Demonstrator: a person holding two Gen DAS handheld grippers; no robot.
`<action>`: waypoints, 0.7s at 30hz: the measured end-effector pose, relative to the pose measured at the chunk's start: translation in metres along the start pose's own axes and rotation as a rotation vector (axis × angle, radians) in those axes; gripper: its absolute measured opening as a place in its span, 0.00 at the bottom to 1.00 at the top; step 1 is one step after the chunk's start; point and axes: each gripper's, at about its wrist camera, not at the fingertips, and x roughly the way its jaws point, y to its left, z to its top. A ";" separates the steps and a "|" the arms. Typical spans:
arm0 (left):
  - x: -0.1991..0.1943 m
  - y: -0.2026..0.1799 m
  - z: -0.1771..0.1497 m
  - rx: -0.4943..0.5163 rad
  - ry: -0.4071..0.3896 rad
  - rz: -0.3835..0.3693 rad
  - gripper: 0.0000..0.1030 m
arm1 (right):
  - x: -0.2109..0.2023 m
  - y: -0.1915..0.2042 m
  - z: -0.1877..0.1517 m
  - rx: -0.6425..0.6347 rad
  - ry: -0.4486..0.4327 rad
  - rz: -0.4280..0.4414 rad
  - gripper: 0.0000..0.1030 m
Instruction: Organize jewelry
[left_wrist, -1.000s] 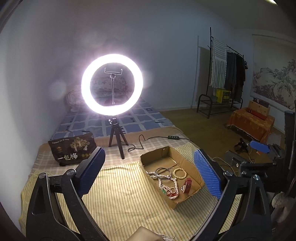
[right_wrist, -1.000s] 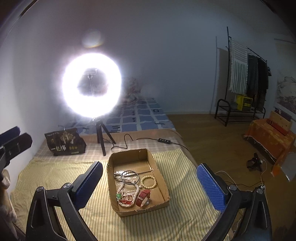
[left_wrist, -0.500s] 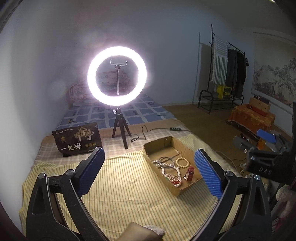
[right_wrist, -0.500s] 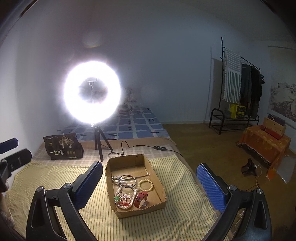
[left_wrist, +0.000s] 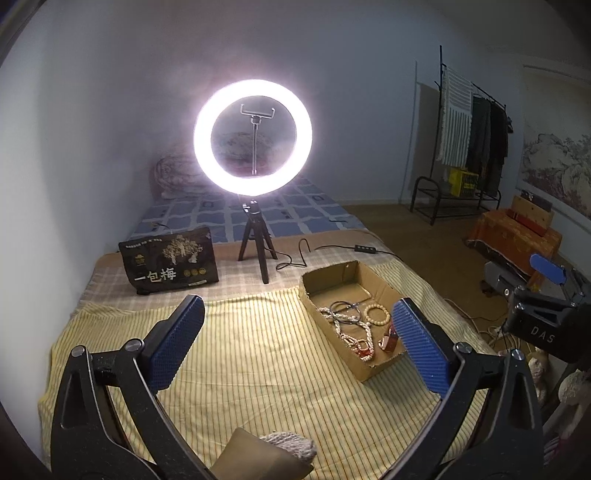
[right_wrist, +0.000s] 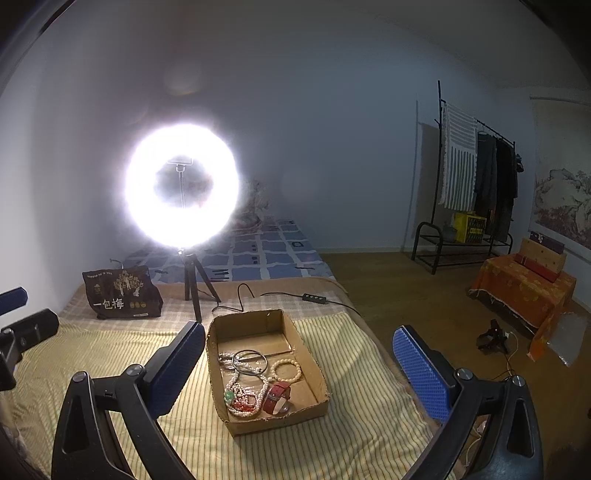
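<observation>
Beads, rings and a red strap are heaped in a shallow cardboard box (right_wrist: 267, 365) on the striped bed (right_wrist: 354, 443), at twelve o'clock of the right gripper (right_wrist: 299, 363), both grippers' ribbed blue jaws being held released, the left gripper (left_wrist: 295, 339) included.

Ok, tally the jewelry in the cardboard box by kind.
Cream round-bead bracelet: 1
Thin dark hoop bangle: 1
Red-strap wristwatch: 1
Tangle of white pearl strands with red beads: 1, strands uncountable
Total: 4

black gripper (right_wrist: 299, 373) frames, ridged blue pads (right_wrist: 421, 373).
</observation>
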 end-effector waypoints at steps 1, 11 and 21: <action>0.000 0.000 0.000 0.001 0.003 0.001 1.00 | 0.001 0.001 0.000 -0.001 0.002 -0.001 1.00; 0.002 0.002 -0.002 0.007 0.008 0.015 1.00 | 0.004 0.000 0.000 -0.004 0.012 0.001 1.00; 0.001 0.001 -0.003 0.023 0.007 0.019 1.00 | 0.004 0.002 -0.003 -0.004 0.015 0.009 1.00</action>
